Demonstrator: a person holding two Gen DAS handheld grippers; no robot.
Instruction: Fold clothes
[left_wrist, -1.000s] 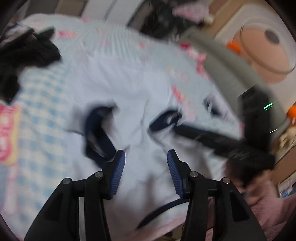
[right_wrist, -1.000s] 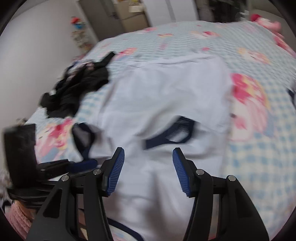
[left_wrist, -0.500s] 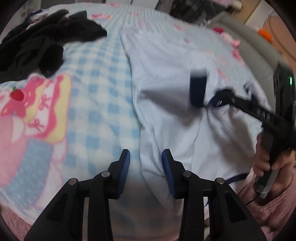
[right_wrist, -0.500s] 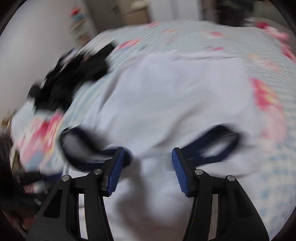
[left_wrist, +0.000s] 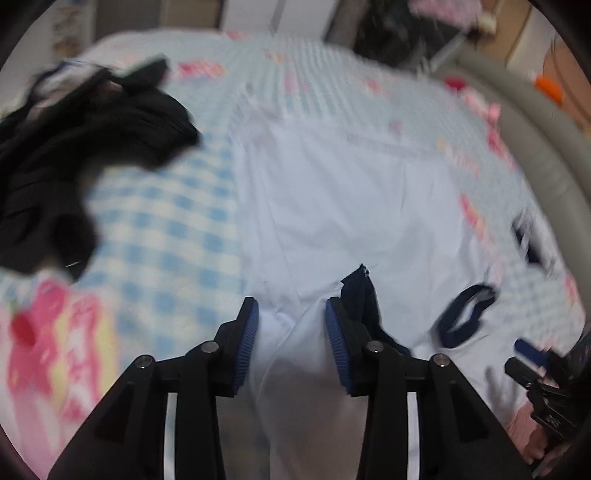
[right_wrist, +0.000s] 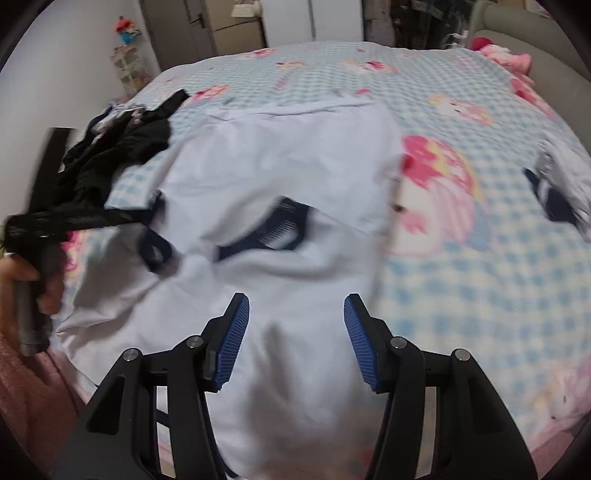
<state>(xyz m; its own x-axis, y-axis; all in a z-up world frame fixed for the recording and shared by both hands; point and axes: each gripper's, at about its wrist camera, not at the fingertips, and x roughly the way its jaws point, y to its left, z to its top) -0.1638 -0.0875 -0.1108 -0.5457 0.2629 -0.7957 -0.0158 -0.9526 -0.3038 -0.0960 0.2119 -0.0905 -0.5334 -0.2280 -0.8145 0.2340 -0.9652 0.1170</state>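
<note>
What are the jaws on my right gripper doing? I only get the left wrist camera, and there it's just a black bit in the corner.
Observer: The right gripper has its jaws open above the near part of the white shirt, with nothing pinched.
Operator: Can you see my other hand?
Observer: Yes. The left hand is wrapped round a grey handle, beside the shirt's near left edge.
Operator: What's past the black clothes?
Observer: Beyond the black clothes, a white shelf stands by the wall with a red-and-blue toy on top.
</note>
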